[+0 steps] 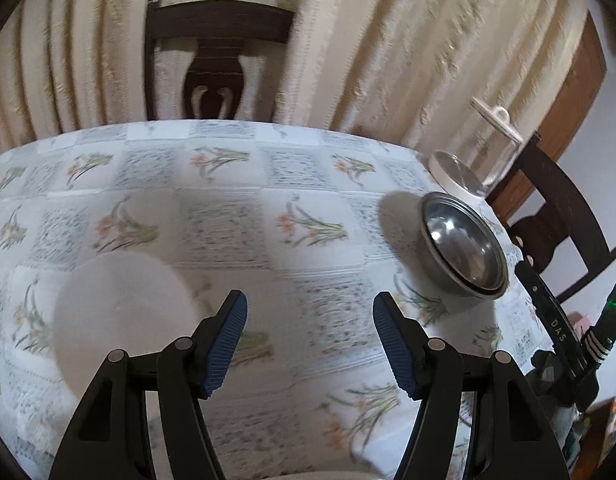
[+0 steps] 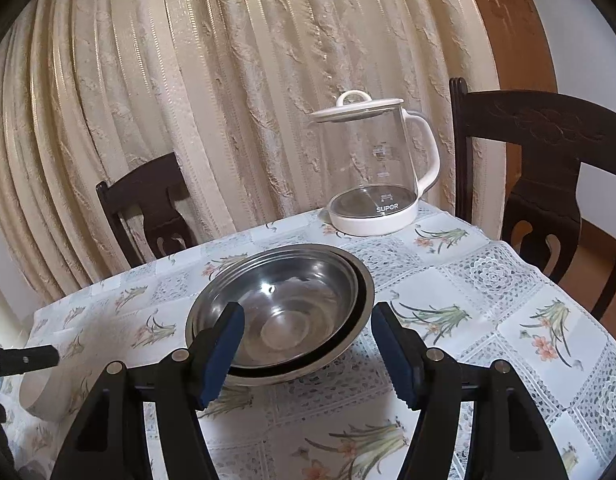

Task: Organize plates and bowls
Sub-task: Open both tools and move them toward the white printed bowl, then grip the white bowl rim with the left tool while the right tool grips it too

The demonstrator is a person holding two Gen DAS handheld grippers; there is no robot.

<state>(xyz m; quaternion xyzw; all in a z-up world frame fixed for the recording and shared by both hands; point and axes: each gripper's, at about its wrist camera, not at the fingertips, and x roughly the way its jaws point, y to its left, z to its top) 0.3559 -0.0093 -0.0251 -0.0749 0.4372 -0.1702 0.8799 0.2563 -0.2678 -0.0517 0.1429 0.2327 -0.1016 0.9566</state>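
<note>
Right gripper [image 2: 308, 350] over nested steel bowls [image 2: 280, 312]

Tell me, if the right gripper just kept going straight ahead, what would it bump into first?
Most likely the stacked steel bowls: the open right gripper points at their near rim. Depth is hard to judge.

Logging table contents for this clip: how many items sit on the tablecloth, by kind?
Steel bowls, nested: 2 (inner bowl, outer bowl)
White plate: 1
Glass kettle: 1
Total: 4
Both grippers are open and empty: left gripper, right gripper.
</note>
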